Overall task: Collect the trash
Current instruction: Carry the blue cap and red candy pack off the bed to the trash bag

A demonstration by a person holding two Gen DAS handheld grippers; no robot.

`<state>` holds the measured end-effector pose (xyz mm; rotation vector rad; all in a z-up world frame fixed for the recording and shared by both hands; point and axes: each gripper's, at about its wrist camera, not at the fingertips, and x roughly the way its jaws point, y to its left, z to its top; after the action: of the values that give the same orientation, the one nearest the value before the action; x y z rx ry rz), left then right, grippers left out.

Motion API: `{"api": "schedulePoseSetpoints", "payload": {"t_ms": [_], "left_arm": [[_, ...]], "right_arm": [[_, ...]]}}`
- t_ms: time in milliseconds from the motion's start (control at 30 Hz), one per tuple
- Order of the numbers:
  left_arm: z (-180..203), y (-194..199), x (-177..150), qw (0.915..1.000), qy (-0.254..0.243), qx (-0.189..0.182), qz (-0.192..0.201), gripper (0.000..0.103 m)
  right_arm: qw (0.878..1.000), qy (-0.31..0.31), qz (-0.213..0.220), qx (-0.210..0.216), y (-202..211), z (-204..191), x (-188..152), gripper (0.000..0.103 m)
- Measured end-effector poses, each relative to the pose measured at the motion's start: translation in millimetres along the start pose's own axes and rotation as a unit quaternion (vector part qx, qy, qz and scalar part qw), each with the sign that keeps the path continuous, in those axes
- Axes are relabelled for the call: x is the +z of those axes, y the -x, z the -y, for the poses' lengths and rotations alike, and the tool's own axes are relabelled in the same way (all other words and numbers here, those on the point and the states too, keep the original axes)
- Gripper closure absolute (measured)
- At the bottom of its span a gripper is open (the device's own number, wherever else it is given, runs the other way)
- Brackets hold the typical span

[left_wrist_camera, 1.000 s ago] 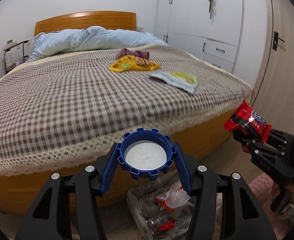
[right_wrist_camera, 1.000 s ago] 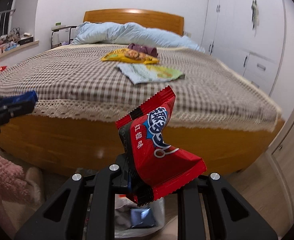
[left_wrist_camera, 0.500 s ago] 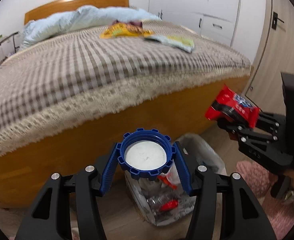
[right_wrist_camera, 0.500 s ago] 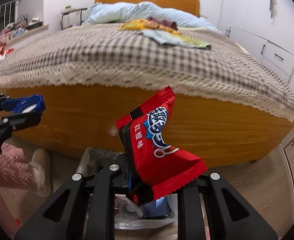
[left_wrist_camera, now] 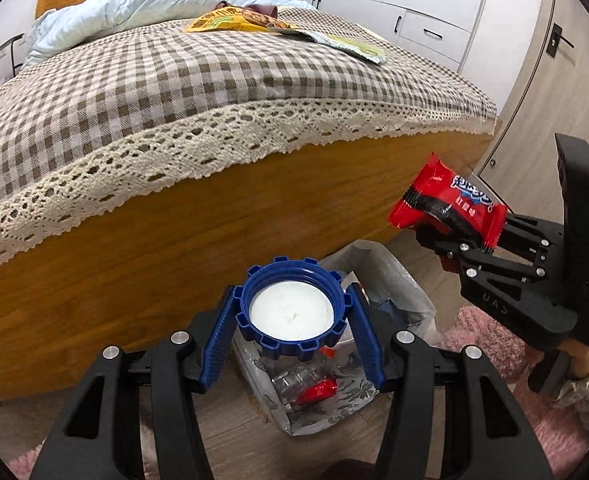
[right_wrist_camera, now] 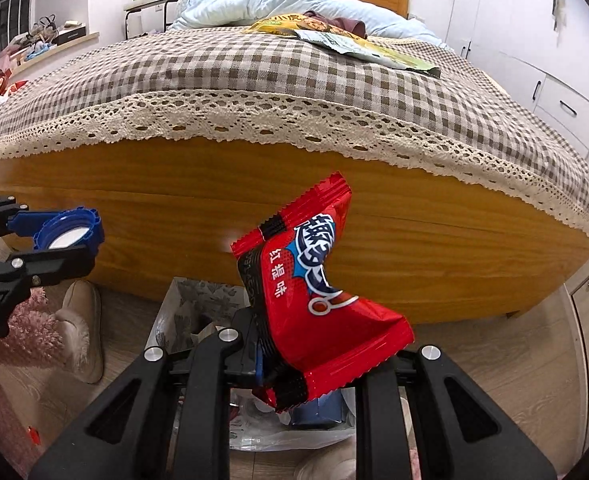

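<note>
Matte black plastic left gripper point(left_wrist_camera: 294, 320) with ribbed blue pads, silver screws; right gripper point(left_wrist_camera: 446, 236) black too, green LED.

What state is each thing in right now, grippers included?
Left gripper: shut on blue cap.
Right gripper: shut on red wrapper.
Trash bin: open, bag-lined, litter inside.
Yellow packet: lying on bed.
Green packet: lying flat on bed.

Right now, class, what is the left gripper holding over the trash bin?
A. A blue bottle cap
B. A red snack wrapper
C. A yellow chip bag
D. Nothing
A: the left gripper is shut on the blue cap above the bin; the red wrapper sits in the right gripper.
</note>
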<state>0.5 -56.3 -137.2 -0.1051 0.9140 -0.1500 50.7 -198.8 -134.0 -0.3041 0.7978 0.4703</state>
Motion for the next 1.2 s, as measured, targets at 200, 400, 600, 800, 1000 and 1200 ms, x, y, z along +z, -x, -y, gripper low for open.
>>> {"api": "schedulePoseSetpoints", "payload": {"t_ms": [200, 400, 600, 800, 1000, 1200], "left_arm": [[0, -7, -1, 0.9999, 0.002, -0.003, -0.01, 0.051], [7, -17, -1, 0.9997, -0.009, -0.002, -0.021, 0.051], [18, -31, -8, 0.9988, -0.029, -0.002, -0.039, 0.051], [24, -47, -15, 0.9971, -0.042, 0.001, -0.063, 0.051], [26, -54, -15, 0.9965, -0.043, 0.005, -0.072, 0.051], [28, -72, -16, 0.9943, -0.027, 0.001, -0.103, 0.051]], "right_arm": [[1.0, -0.002, -0.001, 0.0, 2, 3, 1, 0.084], [1.0, -0.006, -0.004, -0.002, 0, 5, 4, 0.084], [1.0, -0.015, -0.016, -0.004, -2, 10, 2, 0.084], [0.999, -0.03, -0.011, -0.011, -5, 14, 0, 0.084], [0.999, -0.026, -0.021, -0.009, -9, 14, -2, 0.084], [0.999, -0.031, -0.035, -0.014, -18, 15, -8, 0.084]]}}
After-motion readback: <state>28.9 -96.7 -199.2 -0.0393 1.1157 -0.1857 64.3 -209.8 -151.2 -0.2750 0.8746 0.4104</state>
